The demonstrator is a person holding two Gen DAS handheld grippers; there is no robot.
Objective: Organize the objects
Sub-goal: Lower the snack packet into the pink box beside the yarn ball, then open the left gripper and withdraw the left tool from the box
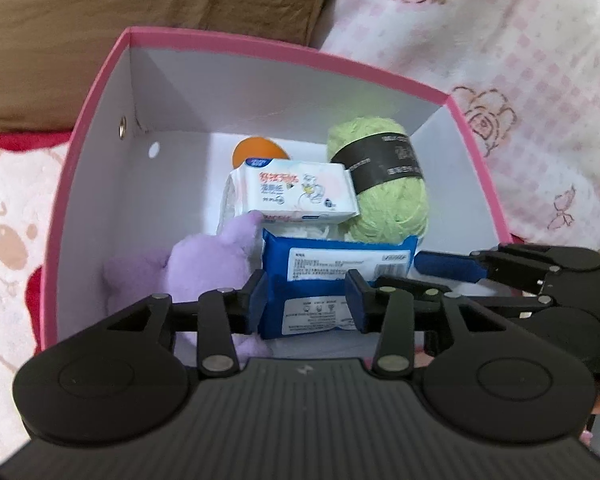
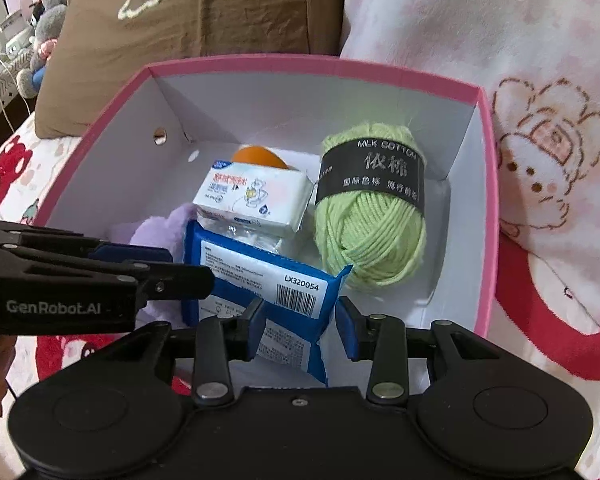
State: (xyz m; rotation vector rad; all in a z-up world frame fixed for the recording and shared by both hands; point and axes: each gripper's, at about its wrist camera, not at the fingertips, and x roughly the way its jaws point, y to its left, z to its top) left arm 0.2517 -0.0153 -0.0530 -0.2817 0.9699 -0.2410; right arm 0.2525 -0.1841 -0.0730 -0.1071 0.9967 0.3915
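Box (image 2: 485,216) open on top; you can enter from above. Floor bare along right wall beside yarn (image 2: 370,216) and in left-rear corner. Middle is crowded: blue pack (image 2: 260,280) leans on wipes (image 2: 254,196), plush (image 1: 204,268) at left, orange ball (image 2: 258,158) behind. Other gripper (image 2: 190,276) crosses the left side.
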